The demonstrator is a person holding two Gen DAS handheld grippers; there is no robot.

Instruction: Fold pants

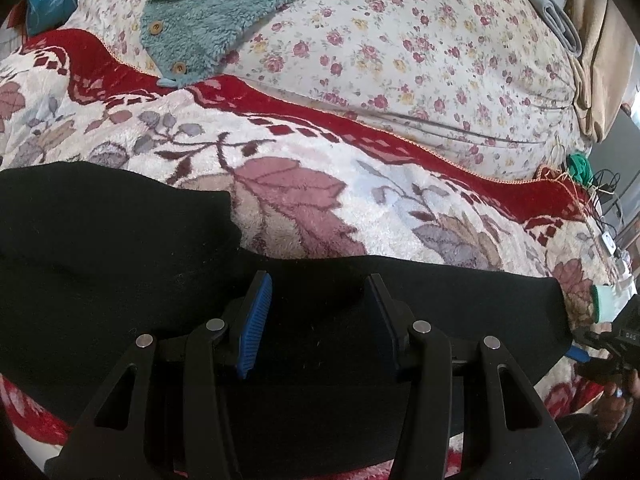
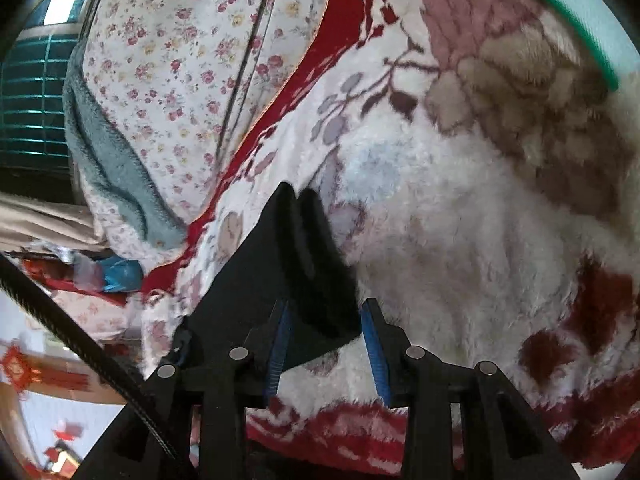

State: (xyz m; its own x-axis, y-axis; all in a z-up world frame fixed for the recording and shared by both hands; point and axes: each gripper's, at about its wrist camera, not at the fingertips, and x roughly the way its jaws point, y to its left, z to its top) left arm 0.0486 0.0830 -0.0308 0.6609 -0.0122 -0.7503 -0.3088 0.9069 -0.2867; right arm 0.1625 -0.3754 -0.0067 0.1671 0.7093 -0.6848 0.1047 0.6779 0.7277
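- Black pants [image 1: 120, 248] lie spread across the floral fleece blanket [image 1: 320, 184] on the bed.
- Left claw [image 1: 318, 322] stands wide open over the cloth, holding nothing.
- Right claw [image 2: 325, 346] is open at a pants corner, unclamped.
- Judged soft, limp, light; grip hems or corners.
- Black fabric hides folds; waistband and leg ends unidentifiable.

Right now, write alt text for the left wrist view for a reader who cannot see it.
The open left gripper hovers over black pants spread across a fleece blanket patterned with red borders and leaves. Beyond lie a small-flowered quilt and a teal fleece garment with wooden buttons.
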